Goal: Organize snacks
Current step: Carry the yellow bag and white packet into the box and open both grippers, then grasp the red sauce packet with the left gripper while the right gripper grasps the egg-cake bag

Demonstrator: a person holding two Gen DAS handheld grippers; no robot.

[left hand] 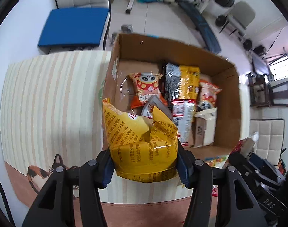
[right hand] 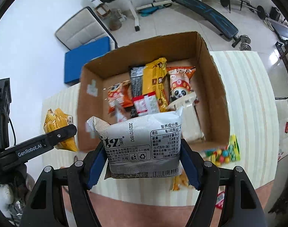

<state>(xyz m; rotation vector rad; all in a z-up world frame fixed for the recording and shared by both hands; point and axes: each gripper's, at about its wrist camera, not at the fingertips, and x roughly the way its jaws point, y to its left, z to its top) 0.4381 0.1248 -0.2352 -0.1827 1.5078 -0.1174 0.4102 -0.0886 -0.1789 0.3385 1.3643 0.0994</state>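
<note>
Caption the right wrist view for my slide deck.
Right tongs grip a white snack packet before the open cardboard box of snacks.

Striped counter point(right hand: 247, 98), open cardboard box point(right hand: 215, 87) standing on it, colourful candy bag point(right hand: 224, 152) just beside box's near corner, orange packet point(right hand: 178, 183) nearby.

The left gripper point(left hand: 145, 167), black with blue pads, clamps a yellow packet point(left hand: 142, 141) with red print. The right gripper point(right hand: 144, 167) pinches a grey-white packet point(right hand: 144, 141) printed black. Ahead: a brown cardboard box point(right hand: 210, 79); beneath, a cream-striped bench point(left hand: 49, 104).
</note>
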